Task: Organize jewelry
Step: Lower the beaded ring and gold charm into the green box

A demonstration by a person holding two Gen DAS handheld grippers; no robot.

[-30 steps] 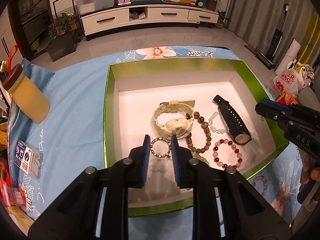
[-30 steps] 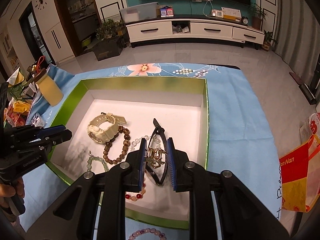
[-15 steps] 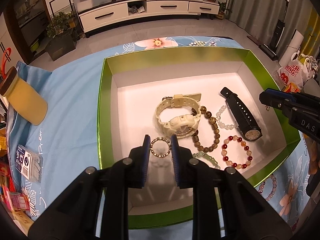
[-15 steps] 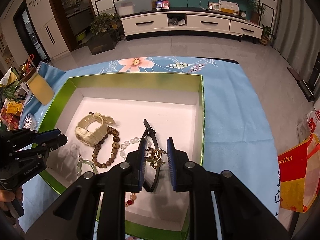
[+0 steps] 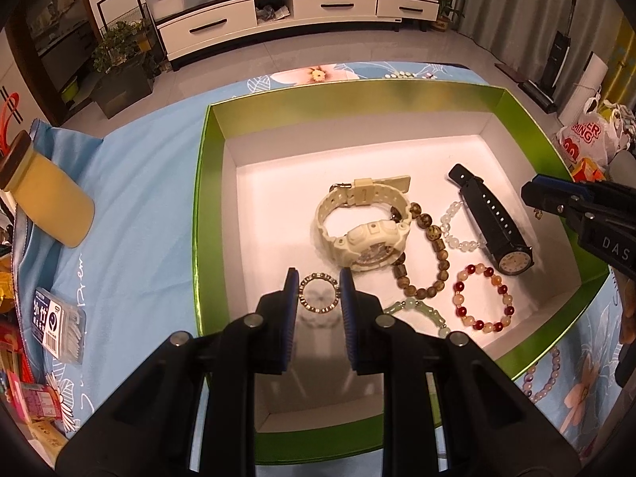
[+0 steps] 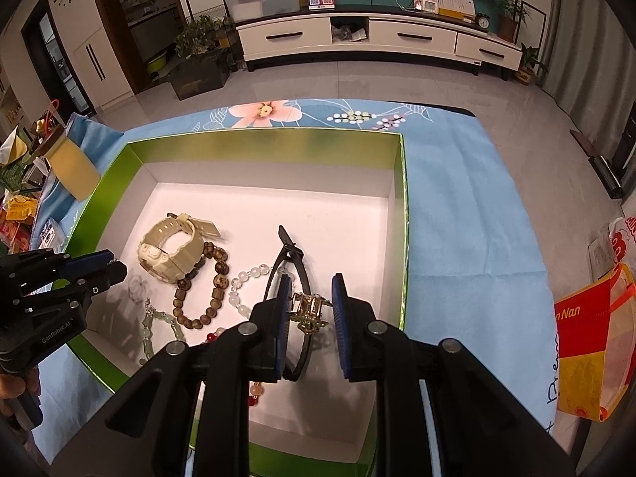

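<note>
Both grippers have drifted farther over the green box (image 5: 200,214) since a second ago, so its white floor fills more of each view. Left gripper (image 5: 318,295) grips a small ring bezel (image 5: 319,293), a thin circle studded with pale stones, pinched edge to edge between its blue pads above the box floor. Right gripper (image 6: 310,307) holds a gold ornament (image 6: 308,311), an openwork metal piece, against its left pad; a gap shows beside the right pad. Below it lies the black watch (image 5: 491,220). On the floor also rest a cream watch (image 5: 363,224), a brown bead bracelet (image 5: 427,256), a clear bead bracelet (image 5: 455,226), a red and cream bracelet (image 5: 483,302) and a pale green bracelet (image 5: 421,310)
</note>
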